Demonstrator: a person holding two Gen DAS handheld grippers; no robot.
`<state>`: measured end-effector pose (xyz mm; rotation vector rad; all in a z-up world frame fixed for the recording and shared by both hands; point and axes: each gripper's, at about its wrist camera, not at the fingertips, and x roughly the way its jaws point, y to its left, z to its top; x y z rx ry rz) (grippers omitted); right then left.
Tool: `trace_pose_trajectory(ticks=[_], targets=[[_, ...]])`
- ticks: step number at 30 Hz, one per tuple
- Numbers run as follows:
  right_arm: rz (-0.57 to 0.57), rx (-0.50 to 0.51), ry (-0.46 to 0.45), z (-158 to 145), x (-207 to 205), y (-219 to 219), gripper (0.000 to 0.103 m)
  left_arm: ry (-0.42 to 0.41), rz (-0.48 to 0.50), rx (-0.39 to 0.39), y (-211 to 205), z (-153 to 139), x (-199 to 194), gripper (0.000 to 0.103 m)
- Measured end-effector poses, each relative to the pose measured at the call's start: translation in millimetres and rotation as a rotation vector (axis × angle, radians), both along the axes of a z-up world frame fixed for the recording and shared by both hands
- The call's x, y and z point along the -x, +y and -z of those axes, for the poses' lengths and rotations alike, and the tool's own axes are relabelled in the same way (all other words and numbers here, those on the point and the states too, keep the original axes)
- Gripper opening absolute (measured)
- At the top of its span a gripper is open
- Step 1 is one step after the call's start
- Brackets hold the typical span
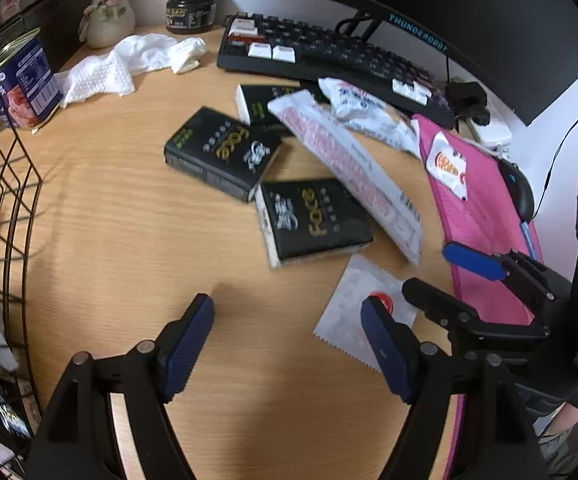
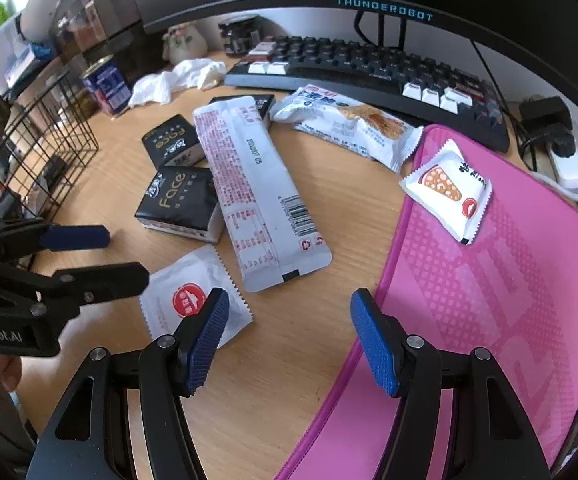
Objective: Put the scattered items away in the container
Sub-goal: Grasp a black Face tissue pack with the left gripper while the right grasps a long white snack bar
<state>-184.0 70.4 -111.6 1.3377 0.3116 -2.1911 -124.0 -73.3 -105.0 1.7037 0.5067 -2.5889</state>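
On the wooden surface [image 1: 109,220] snack packets and black tissue packs [image 1: 221,152] lie scattered right of the wire basket [image 1: 5,184]. I'd settle my left tool [image 1: 289,344] squarely over the near sachet [image 2: 193,296]; it tilts steeply down, fingers apart, empty. My right tool [image 2: 289,336] likewise.

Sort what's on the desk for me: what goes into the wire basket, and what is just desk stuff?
For the job:
wire basket
three black tissue packs
long white sachet
snack bar wrapper
pizza-print packet
red-seal packet

Probably just lying about:
keyboard
pink mat
mouse
jar
crumpled tissue
blue tin
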Motion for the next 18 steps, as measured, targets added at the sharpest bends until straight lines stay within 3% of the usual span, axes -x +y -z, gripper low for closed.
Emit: trace_pose_trajectory(ticks=[6, 14, 15, 16, 18], targets=[[0.009, -0.023, 0.045, -16.1, 14.2, -5.3, 0.064, 0.031, 0.032, 0.088, 2.7, -13.0, 12.3, 0.079], [-0.098, -0.142, 0.063, 0.7, 38.4, -54.7, 0.063, 0.026, 0.024, 0.057, -9.2, -8.1, 13.4, 0.079], [-0.097, -0.128, 0.059, 0.4, 42.5, -56.8, 0.061, 0.025, 0.027, 0.054, -10.1, -8.0, 13.3, 0.079], [-0.100, -0.118, 0.036, 0.3, 44.4, -57.2, 0.049, 0.026, 0.028, 0.054, -10.3, -8.5, 13.3, 0.079], [-0.106, -0.103, 0.022, -2.1, 41.6, -54.3, 0.043, 0.029, 0.024, 0.062, -10.2, -10.4, 14.9, 0.079]])
